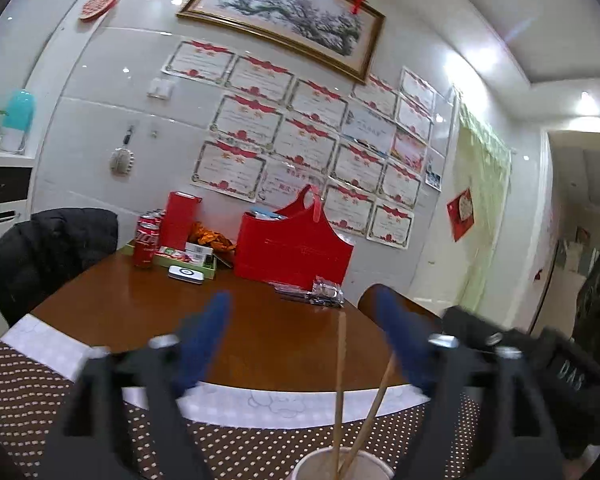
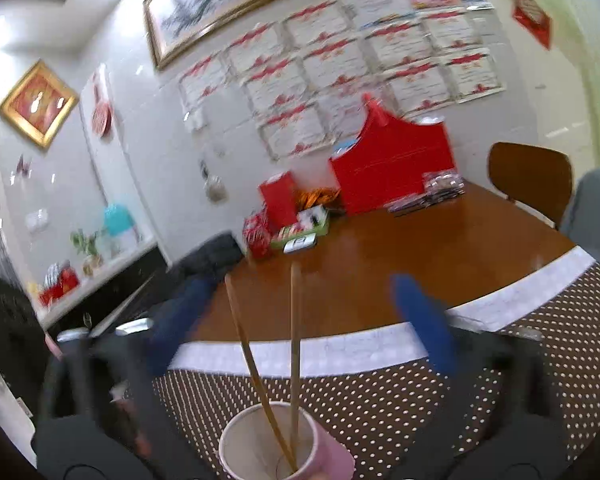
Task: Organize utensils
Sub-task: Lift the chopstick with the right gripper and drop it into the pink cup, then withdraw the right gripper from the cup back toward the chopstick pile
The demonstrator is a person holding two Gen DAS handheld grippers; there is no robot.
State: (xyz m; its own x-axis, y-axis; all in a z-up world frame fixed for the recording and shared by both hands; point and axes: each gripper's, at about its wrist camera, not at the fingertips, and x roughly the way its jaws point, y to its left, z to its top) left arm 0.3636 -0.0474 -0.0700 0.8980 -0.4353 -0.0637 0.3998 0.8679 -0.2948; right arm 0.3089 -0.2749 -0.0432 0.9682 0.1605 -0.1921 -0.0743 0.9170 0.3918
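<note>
Two wooden chopsticks [image 2: 294,344] stand in a pink paper cup [image 2: 284,444] on the brown dotted placemat [image 2: 420,400]. They also show in the left wrist view [image 1: 340,376], leaning apart in the cup [image 1: 340,466] at the bottom edge. My left gripper [image 1: 304,304] is open and empty, raised above the cup with its blue fingers [image 1: 204,340] spread wide. My right gripper [image 2: 300,284] is open and empty too, with the chopsticks between its blue fingers [image 2: 424,320]. The view is blurred.
A wooden table [image 1: 140,304] carries a red bag [image 1: 296,248], a red box [image 1: 180,208], cola cans [image 1: 146,244], a green tray [image 1: 188,260] and packets [image 1: 320,292]. A black jacket hangs on a chair [image 1: 40,256]. A wooden chair [image 2: 532,176] stands at the right.
</note>
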